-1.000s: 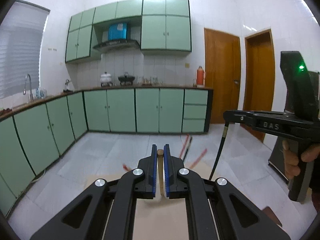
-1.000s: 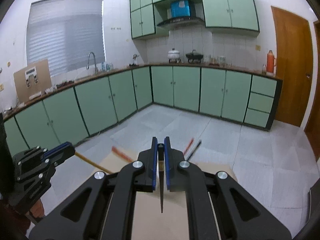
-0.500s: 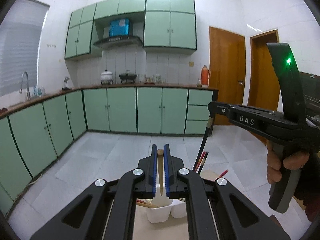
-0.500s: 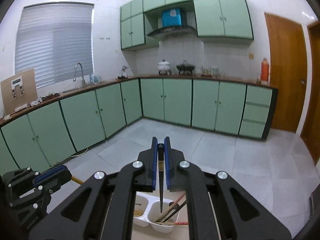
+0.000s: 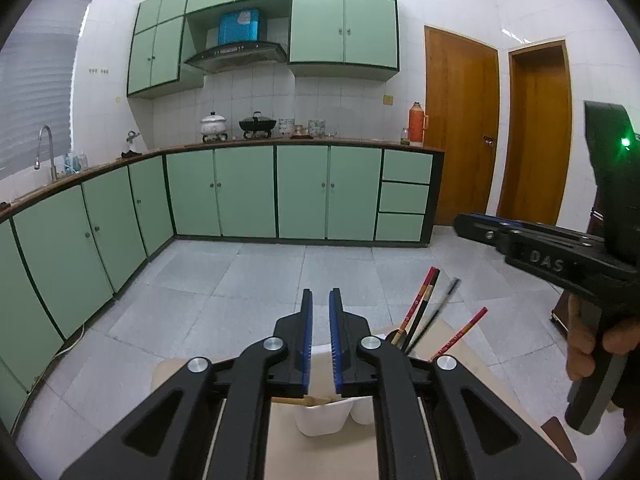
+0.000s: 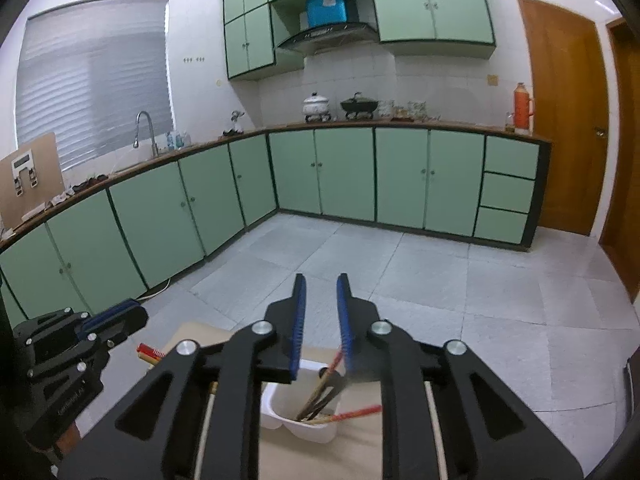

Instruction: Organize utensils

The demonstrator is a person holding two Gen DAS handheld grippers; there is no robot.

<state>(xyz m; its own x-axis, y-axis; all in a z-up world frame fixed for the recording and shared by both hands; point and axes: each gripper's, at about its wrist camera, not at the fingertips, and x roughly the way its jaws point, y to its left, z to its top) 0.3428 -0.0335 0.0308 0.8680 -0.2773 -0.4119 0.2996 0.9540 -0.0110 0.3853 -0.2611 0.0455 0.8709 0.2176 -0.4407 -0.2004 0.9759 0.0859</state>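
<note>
While green cabinets run along two walls of the kitchen and a pale tiled floor spreads out beyond, the work happens low down on a tan table in the foreground. Two brown doors stand at the far right. Over the table, the left gripper hangs with its blue-lined jaws parted and nothing between them; the right gripper does likewise, spread a little wider and empty too. From the left wrist view the right tool shows side-on at the right edge, a bare hand around its handle. Under both tools sits a white two-compartment holder on the table. Its right compartment carries the chopsticks, red, black and grey ones leaning out toward the right. A wooden stick shows just under the left tool's jaws, beside the holder's left compartment, though I cannot tell whether it lies inside it.
</note>
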